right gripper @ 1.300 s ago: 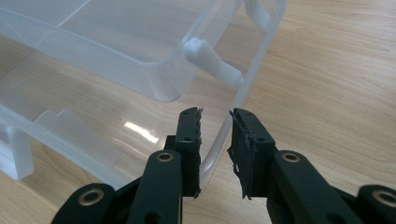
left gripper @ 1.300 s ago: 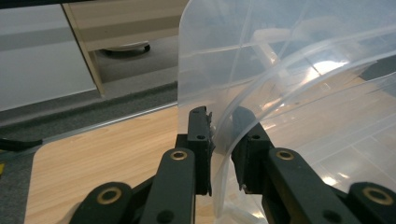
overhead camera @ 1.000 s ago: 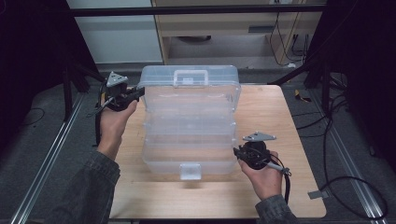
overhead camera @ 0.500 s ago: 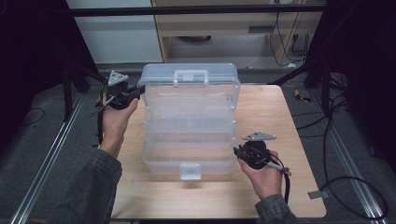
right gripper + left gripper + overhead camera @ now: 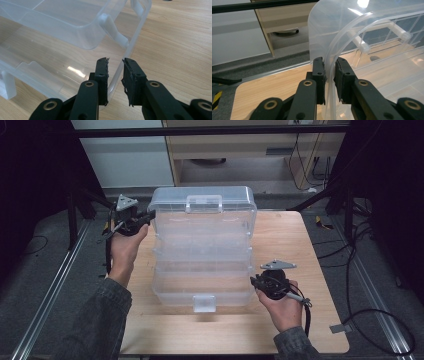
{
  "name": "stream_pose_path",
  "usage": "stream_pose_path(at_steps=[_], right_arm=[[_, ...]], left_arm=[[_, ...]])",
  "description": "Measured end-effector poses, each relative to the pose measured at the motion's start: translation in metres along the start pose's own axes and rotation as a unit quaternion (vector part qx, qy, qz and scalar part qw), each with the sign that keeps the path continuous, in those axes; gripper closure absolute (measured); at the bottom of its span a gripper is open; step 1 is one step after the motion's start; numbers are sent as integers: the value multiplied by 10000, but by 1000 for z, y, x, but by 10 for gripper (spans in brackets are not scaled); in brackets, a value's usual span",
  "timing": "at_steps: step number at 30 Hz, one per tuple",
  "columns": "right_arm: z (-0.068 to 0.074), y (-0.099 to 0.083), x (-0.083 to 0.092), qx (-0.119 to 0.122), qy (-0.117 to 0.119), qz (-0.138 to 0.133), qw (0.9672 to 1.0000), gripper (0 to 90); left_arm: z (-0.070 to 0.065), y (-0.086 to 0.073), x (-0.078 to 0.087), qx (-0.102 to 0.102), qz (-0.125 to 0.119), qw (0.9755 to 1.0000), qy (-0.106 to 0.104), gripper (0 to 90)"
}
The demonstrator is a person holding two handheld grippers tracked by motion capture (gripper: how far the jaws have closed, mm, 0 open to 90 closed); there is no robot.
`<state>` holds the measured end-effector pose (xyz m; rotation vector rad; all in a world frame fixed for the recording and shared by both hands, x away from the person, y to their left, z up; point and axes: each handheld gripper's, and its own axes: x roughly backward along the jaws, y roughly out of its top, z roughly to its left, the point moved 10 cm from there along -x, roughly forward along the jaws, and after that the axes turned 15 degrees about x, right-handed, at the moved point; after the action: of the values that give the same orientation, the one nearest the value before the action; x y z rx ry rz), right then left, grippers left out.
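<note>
Clear plastic organizer box [image 5: 202, 250] has its thin walls between both pairs of narrowly parted fingers [image 5: 319, 75], left far corner, right near.

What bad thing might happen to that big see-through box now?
1. The left gripper pinches only the thin curved edge of the clear box. That smooth plastic might slip out.
2. The right gripper has the front rim between its jaws with a gap beside one pad, so that corner might drop.
3. The box stands wide open on the table; a tug from one side might twist it.
</note>
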<state>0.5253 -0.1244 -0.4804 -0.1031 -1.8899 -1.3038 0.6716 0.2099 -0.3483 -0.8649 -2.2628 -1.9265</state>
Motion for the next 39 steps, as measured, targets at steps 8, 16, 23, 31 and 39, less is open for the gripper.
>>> stream_pose_path(at_steps=[8,16,23,31,39], right_arm=[[-2,0,-1,-17,1,-29,10000,740],[-2,0,-1,12,27,-55,10000,737],[-2,0,-1,15,40,-50,10000,737],[-2,0,-1,17,49,-62,10000,736],[-3,0,-1,10,69,-77,9999,735]], left_arm=[[1,2,-4,18,11,10000,46,785],[3,5,-10,-37,44,9999,130,782],[5,7,-17,36,46,9999,116,785],[6,8,-21,66,70,9999,111,785],[7,10,-26,70,85,9998,150,785]])
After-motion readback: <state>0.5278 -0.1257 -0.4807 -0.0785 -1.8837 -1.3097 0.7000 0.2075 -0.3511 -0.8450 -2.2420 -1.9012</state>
